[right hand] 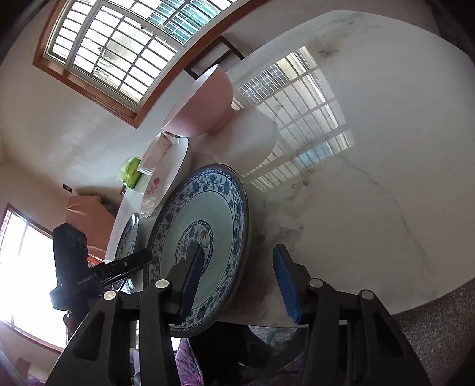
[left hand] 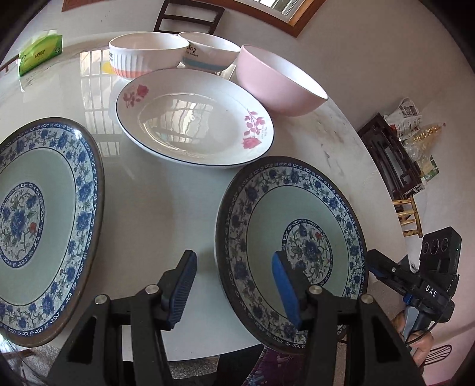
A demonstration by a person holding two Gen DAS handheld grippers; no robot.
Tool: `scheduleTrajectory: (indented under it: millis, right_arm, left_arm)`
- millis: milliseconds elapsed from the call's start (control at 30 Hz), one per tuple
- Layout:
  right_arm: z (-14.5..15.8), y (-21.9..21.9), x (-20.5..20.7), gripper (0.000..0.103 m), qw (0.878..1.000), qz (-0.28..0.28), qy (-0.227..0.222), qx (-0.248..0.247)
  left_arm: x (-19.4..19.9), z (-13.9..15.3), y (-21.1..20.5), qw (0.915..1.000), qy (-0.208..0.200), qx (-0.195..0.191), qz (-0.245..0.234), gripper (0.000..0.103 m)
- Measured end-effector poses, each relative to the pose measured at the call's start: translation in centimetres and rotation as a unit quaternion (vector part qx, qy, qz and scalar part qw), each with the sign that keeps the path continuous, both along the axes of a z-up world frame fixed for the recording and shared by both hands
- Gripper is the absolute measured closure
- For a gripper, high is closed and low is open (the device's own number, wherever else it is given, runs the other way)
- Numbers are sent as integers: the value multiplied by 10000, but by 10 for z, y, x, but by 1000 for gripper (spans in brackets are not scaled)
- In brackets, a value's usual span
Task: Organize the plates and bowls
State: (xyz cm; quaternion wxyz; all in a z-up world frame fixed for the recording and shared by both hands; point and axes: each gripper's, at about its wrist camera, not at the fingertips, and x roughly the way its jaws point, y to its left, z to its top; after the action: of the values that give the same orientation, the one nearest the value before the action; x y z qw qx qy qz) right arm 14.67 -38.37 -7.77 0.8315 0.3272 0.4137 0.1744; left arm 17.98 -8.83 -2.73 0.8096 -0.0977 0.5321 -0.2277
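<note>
Nothing is stacked: three plates (left hand: 194,118) and three bowls (left hand: 279,80) lie separate (all untouched); both grippers' (left hand: 234,289) fingers are spread.

A green tissue box (left hand: 40,53) near the far left edge of the shiny white table (left hand: 166,193). Behind the table, a dark wooden chair (left hand: 190,14). Up on the wall, a big window with a brown wooden frame (right hand: 115,50), its bright grid of bars mirrored on the tabletop. Off to the right side, a dark wooden rack (left hand: 392,157) with crumpled newspaper (left hand: 408,117) and clear bags (left hand: 424,145) on top. Just below that, a small yellow wooden stool (left hand: 408,216). Grey speckled floor (right hand: 439,332) under the table edge.
</note>
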Motion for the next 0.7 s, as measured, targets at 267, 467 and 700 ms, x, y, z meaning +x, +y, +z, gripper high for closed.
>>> scheduleTrajectory:
  millis: [267, 467, 700]
  right_arm:
    - [-6, 10, 1, 88, 9997, 108, -41, -223]
    - [-6, 10, -6, 88, 9995, 117, -110, -286]
    - [-4, 14, -21, 87, 9999, 97, -107, -94]
  left_arm:
    - [-7, -6, -2, 9999, -68, 41, 71, 83]
    - [-21, 7, -4, 9987, -461, 176, 88, 84]
    - [-33, 8, 8, 9987, -470, 80, 196, 84]
